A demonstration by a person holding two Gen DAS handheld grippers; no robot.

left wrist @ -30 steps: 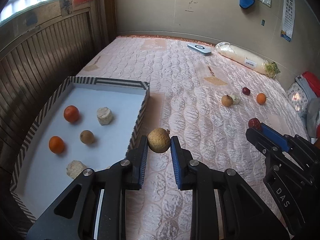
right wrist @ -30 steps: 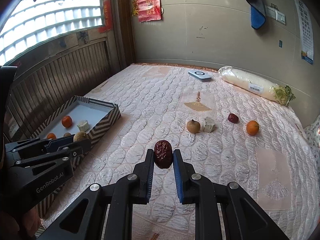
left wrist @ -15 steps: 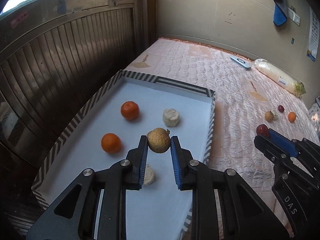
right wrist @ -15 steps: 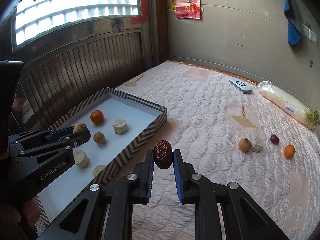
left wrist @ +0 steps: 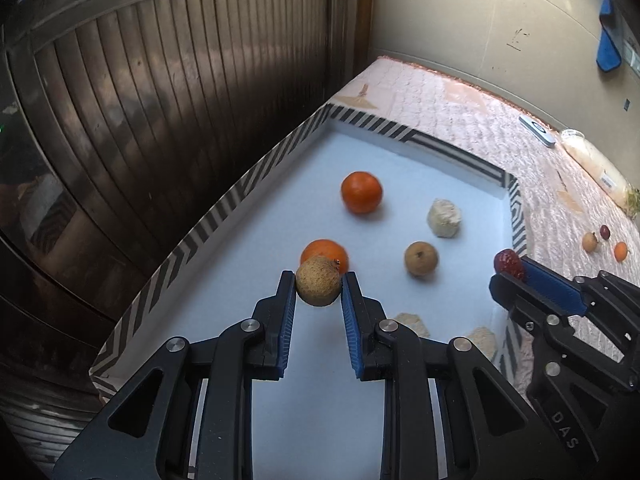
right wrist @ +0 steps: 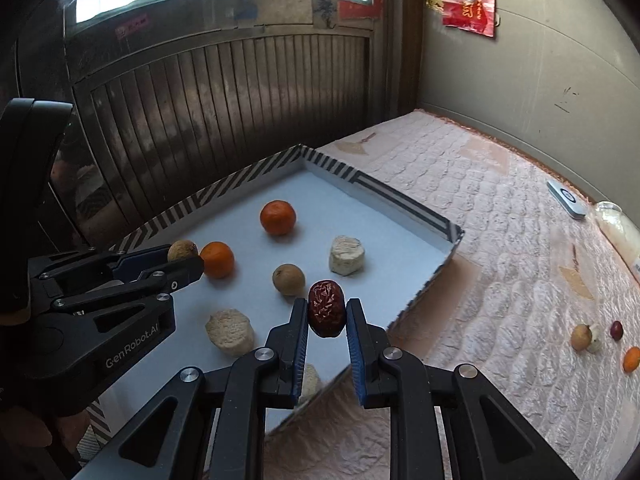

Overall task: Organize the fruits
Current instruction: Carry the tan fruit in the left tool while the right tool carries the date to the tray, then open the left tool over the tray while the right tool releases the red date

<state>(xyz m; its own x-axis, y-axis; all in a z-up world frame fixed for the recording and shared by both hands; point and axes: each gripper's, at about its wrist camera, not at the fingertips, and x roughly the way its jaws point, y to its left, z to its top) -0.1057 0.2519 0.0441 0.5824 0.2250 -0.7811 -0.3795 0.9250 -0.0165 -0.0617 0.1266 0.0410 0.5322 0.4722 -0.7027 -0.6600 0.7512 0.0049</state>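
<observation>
Tray [left wrist: 208, 224] as landmark: my left hand-held gripper [left wrist: 319, 286] clamps rough brown fruit [left wrist: 318, 286] above tray floor, just in front of orange [left wrist: 325, 252]. My right hand-held gripper [right wrist: 326, 314] pinches red date [right wrist: 326, 308] over tray's bed-side edge. Second orange [right wrist: 278, 217], pale chunks [right wrist: 346, 255] lie inside tray.

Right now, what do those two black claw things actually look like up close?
Both are matte black plastic frames with triangular cut-outs and silver round bolts. Each has two straight fingers lined with ribbed blue pads. The left gripper carries white "GenRobot.AI" lettering; the right gripper shows "DAS". No cables or sleeves are visible.
</observation>
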